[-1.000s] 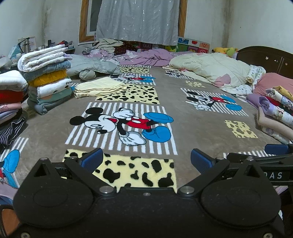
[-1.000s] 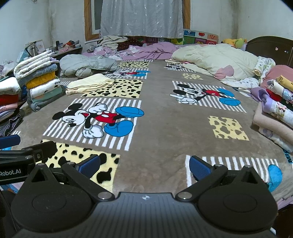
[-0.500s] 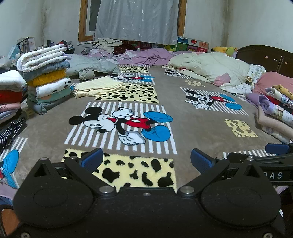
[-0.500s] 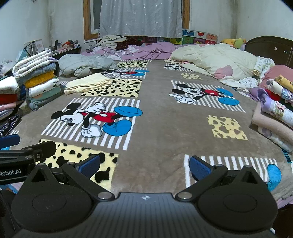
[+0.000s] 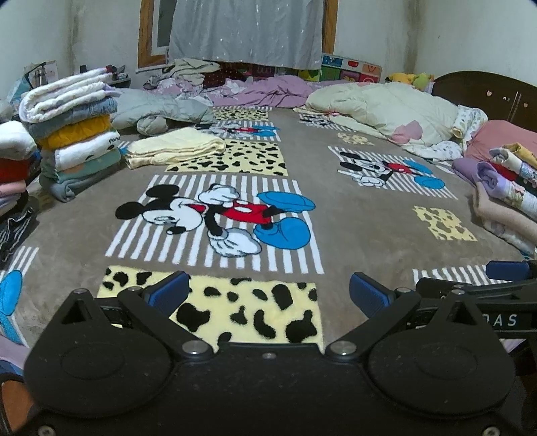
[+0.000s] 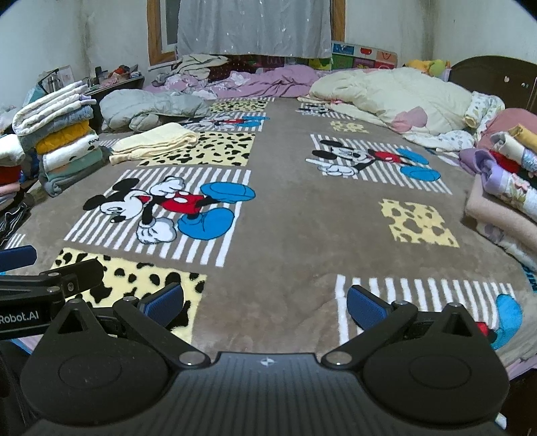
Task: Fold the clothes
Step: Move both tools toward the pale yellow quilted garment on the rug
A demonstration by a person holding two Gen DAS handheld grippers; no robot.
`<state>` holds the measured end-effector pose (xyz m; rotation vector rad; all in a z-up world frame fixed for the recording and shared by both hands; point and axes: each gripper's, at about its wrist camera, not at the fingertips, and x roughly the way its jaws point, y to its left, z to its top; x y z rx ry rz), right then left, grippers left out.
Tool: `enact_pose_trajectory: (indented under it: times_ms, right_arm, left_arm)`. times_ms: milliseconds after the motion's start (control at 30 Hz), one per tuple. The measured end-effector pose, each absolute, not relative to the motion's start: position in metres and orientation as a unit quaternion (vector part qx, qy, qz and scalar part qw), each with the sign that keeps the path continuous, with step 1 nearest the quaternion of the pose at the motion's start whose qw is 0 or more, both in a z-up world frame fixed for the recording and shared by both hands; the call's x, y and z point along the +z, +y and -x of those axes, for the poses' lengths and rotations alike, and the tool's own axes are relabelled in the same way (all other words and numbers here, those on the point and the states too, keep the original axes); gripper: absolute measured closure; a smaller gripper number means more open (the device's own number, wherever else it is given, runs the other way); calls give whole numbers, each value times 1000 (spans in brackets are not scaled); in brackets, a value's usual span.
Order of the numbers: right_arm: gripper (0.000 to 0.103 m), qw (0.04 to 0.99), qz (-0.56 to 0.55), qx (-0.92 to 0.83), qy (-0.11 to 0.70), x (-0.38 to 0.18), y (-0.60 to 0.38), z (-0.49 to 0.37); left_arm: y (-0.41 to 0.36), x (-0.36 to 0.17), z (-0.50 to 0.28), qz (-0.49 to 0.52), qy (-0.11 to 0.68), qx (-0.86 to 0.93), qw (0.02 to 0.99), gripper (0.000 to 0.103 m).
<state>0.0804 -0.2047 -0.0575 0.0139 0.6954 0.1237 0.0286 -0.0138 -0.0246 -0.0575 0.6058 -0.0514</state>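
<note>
The nearest garment I can make out is a folded pale yellow piece (image 5: 174, 149) lying flat on the far left part of the bed, well apart from both my tongs. Left of it rises a stack of folded clothes (image 5: 75, 129), white on top, then grey, mustard, white and teal. At the right edge sits another pile of folded clothes (image 6: 503, 187) in lilac, floral and beige. My left tongs (image 5: 268, 295) are spread with nothing between them, low over the spotted yellow patch; my right tongs (image 6: 265, 303) are likewise spread and empty, just beside them. Everything rests on a brown cartoon-mouse blanket (image 6: 288, 218) covering the bed. Rumpled quilts (image 6: 392, 92) lie toward the far end beneath a grey curtain (image 5: 246, 32).
</note>
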Motion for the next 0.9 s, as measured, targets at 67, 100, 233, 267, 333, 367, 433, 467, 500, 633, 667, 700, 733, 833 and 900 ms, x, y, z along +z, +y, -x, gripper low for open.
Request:
enact_pose_trajectory:
  times_ms: [67,100,233,267,333,367,433,467,500,633,667,700,733,833,900]
  right_arm:
    - [0,936,-11,65,346,-63,-205,-88]
    - [0,935,-14,68,348,-66,-204,-92]
    - [0,932,-20,83,353,-76,-199,-109]
    - [0,931,-19,87,354,-79,-197,-114]
    - [0,930,-19,95,354,-84,-193,-124]
    - [0,930,-20,99,354,-86,-191,-128]
    - [0,928,-21,110,355,-91,-187,-137]
    - [0,927,-23,118,355,-93,-184,-141]
    - [0,927,-29,128,352,-96,-182,-145]
    - [0,926,-62,171,330,-103,-173,-159]
    - [0,924,-70,185,326,-103,-169,-164]
    - [0,922,-77,200,324,-103,-165,-170]
    - [0,919,-79,214,323,-104,-160,-174]
    - [0,916,-75,250,304,-100,-144,-186]
    - [0,915,-55,276,290,-96,-133,-195]
  left_arm:
    - [-12,-30,-34,33,300,-24,953,0]
    - [-10,-33,-37,37,302,-23,952,0]
    - [0,-46,-49,60,299,-25,952,0]
    - [3,-50,-52,65,296,-25,953,0]
    - [8,-57,-58,78,290,-24,954,0]
    - [10,-60,-62,85,289,-24,953,0]
    - [17,-67,-71,100,304,-26,947,0]
    - [20,-70,-75,107,312,-27,944,0]
    - [24,-72,-79,113,317,-27,941,0]
    - [44,-75,-88,129,322,-21,938,0]
    - [50,-76,-90,129,322,-12,938,0]
    - [56,-77,-92,126,323,1,938,0]
    - [63,-78,-93,124,325,12,938,0]
    - [89,-77,-97,126,321,43,938,0]
    - [110,-73,-98,130,314,65,938,0]
